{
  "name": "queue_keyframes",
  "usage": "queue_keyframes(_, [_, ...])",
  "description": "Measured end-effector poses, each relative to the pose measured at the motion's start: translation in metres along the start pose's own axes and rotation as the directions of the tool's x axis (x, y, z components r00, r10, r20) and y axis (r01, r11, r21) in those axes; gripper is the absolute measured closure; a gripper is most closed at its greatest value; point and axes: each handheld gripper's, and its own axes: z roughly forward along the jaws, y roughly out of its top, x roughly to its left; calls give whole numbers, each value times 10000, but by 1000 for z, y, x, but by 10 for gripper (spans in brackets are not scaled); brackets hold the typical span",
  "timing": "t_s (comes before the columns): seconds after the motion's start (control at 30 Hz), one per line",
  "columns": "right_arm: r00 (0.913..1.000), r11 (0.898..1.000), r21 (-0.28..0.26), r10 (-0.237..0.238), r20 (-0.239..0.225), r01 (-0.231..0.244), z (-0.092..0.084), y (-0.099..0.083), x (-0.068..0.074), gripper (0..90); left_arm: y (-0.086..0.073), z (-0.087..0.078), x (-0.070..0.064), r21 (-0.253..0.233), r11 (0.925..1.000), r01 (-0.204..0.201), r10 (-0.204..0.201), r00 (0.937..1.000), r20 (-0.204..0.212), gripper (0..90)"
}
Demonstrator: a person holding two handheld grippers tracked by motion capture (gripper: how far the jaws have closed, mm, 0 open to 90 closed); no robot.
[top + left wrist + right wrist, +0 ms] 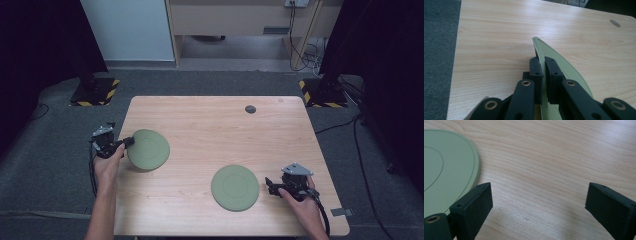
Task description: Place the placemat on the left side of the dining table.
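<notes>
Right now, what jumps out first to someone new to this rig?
The left gripper is clamped on the rim of a green plate at the table's left edge, tilting it off the wood. A second green plate lies flat at front right, beside the open right gripper.

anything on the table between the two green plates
No, only bare wood of the table lies between the plate held by the left gripper and the flat plate, as the high view shows.

Left plate (564, 65) near rim hidden between left gripper (543, 75) jaws, cut by bottom edge. Right plate (446, 170) cut at left edge. Far dark disc (250, 109) too small to identify.
</notes>
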Motion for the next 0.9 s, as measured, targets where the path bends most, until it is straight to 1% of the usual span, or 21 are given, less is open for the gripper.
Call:
queue_keyframes(0.3, [10000,10000,40,6,-23,-5,0,0,0,77,-1,1,2,157,9998,-115,120,9995,-281,847])
queue_keyframes(0.5, [10000,10000,76,-39,-42,39,0,0,1,78,-5,4,6,281,9996,-77,88,9991,-418,844])
queue_keyframes(0.6, [10000,10000,89,-33,-48,33,0,0,1,77,-6,4,9,324,9995,-12,31,9983,-589,845])
queue_keyframes(0.7, [10000,9999,111,-66,-59,67,0,-1,1,77,-7,4,11,365,9993,21,2,9980,-626,845])
queue_keyframes(0.8, [10000,9999,123,-78,-61,79,1,-1,1,77,-8,6,11,418,9991,-49,78,9976,-686,844])
queue_keyframes(0.83, [10000,9999,130,-60,-62,61,1,-1,1,77,-8,6,10,471,9988,-162,198,9968,-768,843])
queue_keyframes(0.87, [10000,9999,127,-62,-70,63,1,-1,1,77,-8,7,10,513,9984,-238,282,9958,-872,831])
queue_keyframes(0.9, [10000,9999,127,-62,-70,63,1,-1,1,77,-8,7,10,513,9984,-238,282,9958,-872,818])
